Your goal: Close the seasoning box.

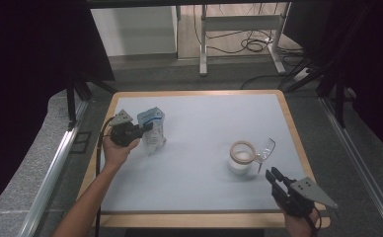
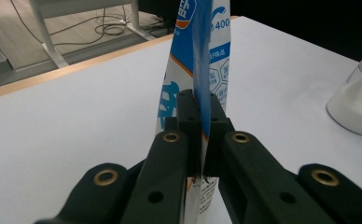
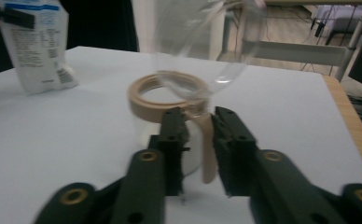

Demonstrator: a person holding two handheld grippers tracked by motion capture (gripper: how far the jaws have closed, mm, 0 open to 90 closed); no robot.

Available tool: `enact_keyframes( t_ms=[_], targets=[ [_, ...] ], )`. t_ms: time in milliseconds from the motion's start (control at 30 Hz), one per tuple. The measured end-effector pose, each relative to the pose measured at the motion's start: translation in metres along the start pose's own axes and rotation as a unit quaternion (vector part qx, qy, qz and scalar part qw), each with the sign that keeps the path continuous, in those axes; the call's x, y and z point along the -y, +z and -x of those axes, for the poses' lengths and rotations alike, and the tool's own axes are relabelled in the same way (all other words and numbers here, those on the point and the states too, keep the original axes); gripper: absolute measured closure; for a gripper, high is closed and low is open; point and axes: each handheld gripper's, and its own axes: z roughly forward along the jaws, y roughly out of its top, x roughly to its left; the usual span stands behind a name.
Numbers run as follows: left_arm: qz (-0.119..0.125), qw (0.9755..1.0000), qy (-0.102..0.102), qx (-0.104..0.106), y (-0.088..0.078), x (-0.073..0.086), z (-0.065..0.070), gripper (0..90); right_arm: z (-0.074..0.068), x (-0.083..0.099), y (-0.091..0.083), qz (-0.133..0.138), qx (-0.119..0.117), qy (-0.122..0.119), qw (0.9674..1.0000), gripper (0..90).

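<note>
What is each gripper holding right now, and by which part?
The left gripper pinches the salt bag by its side edge. The right gripper is open, holding nothing.

Bench (image 1: 194, 197): carries a bag at its left part and a jar at its right part; the two stand well apart.
Bag (image 1: 151, 129): upright on the bench, nearer the far-left corner.
Left tool (image 1: 141, 129): just left of the bag, its jaws closed on the bag's edge (image 2: 200, 93).
Jar (image 1: 241, 159): on the bench, right of centre, toward the near edge.
Lid (image 1: 266, 148): tilted up at the jar's right side, behind the rim, hinged to it.
Right tool (image 1: 273, 174): at the near-right corner, just before the jar; jaws parted, the jar's strap (image 3: 207, 149) between them.
Floor behind the bench: a frame stand (image 1: 239, 29) and cables (image 1: 253, 45).
</note>
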Motion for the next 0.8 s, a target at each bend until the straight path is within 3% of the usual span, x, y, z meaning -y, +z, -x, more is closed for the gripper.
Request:
enact_keyframes(
  t_ms=[100,333,467,800],
  targets=[
    [0.0,1.0,-0.002,0.001,0.0,0.0,0.0,90.0,0.015,-0.004,0.004,-0.008,0.0,0.009,0.9999,90.0],
    [0.0,1.0,0.0,0.002,0.0,0.0,0.0,90.0,0.034,-0.016,0.02,-0.008,0.0,0.026,0.9996,90.0],
    [0.0,1.0,-0.001,0.003,0.0,0.0,-0.001,90.0,0.034,-0.027,0.033,-0.001,-0.006,0.033,0.9994,90.0],
    [0.001,1.0,-0.002,0.004,0.0,0.001,0.0,90.0,0.018,-0.049,0.064,-0.018,-0.03,0.005,0.9994,90.0]
  ],
)
